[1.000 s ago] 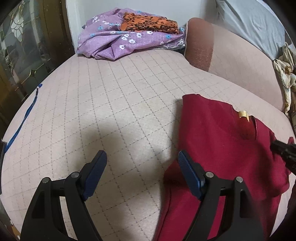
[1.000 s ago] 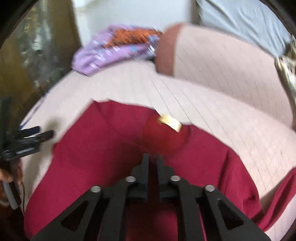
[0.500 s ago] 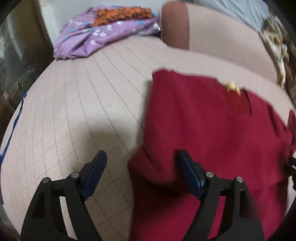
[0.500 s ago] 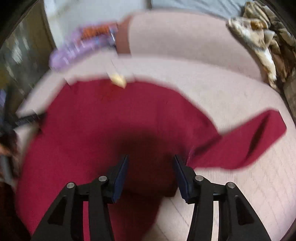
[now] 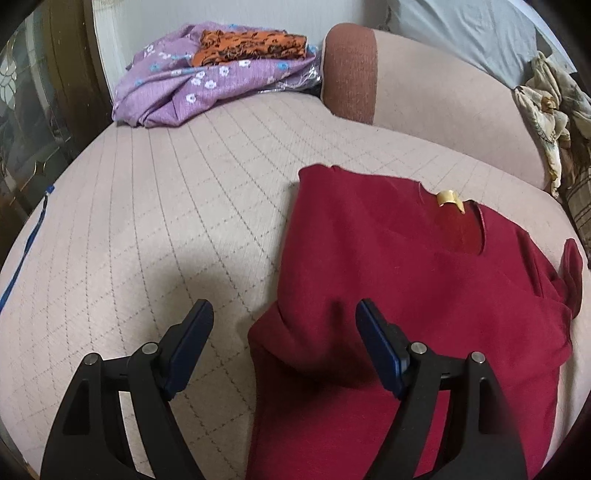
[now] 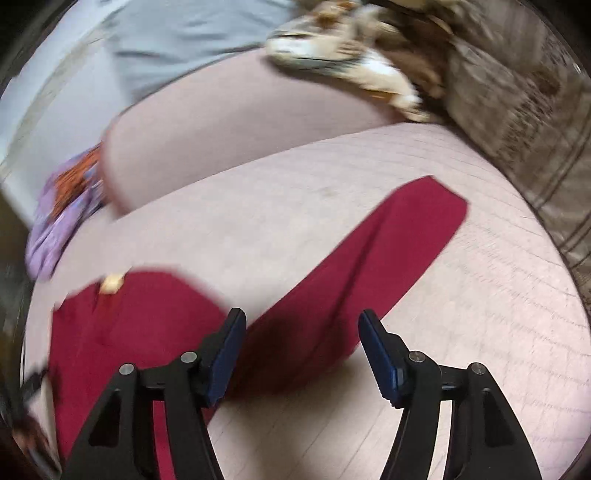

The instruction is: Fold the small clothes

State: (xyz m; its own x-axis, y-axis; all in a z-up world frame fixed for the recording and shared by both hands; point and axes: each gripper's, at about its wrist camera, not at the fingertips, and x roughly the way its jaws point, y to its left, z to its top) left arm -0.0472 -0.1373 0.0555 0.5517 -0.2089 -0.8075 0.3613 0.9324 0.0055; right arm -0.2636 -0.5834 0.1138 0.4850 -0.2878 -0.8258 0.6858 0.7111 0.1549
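Note:
A dark red shirt (image 5: 424, 288) with a yellow neck label (image 5: 448, 197) lies on the pink quilted bed (image 5: 166, 206), its left side folded inward. My left gripper (image 5: 284, 317) hovers open over the shirt's folded left edge, pads clear of the cloth. In the blurred right wrist view the shirt (image 6: 122, 332) lies at the left and its right sleeve (image 6: 369, 258) stretches out flat toward the upper right. My right gripper (image 6: 301, 328) hangs over the sleeve's base, its jaws opening, with nothing pinched between them.
A purple flowered cloth (image 5: 192, 88) topped by an orange patterned one (image 5: 255, 44) sits at the bed's far corner. A pink bolster (image 5: 424, 96) with a brown end, a grey pillow (image 5: 472, 33) and rumpled beige fabric (image 5: 554, 110) line the back. A cabinet (image 5: 33, 103) stands left.
My right gripper went from shut over the shirt's middle to open, swinging right to the outstretched sleeve. The left gripper shifted slightly toward the shirt's folded edge and stayed open.

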